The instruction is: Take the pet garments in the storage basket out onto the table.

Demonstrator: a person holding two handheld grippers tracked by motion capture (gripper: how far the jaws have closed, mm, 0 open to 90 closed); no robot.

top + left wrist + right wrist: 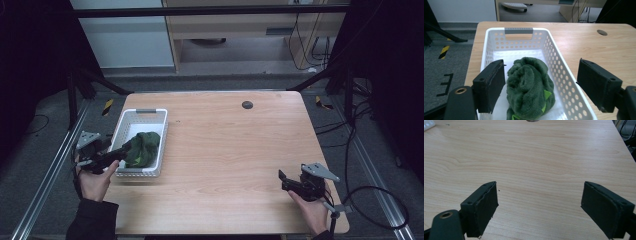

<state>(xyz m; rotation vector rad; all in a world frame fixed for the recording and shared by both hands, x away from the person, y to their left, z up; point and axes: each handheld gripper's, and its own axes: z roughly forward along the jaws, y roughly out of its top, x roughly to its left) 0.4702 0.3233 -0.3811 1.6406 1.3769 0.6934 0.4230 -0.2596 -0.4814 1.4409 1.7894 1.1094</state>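
Green cloth (530, 86) sits bunched inside the white basket (559, 66) at the worktop's (235, 150) left, left hand-held gripper (541, 82) spread around it, right hand-held gripper (539, 207) spread over bare wood.

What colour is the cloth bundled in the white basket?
Dark green, with small bright green patches; the cloth shows best in the left gripper view, lying inside the basket.

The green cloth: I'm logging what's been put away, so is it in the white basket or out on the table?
In. The green cloth lies bunched on the floor of the white basket, inside its perforated walls.
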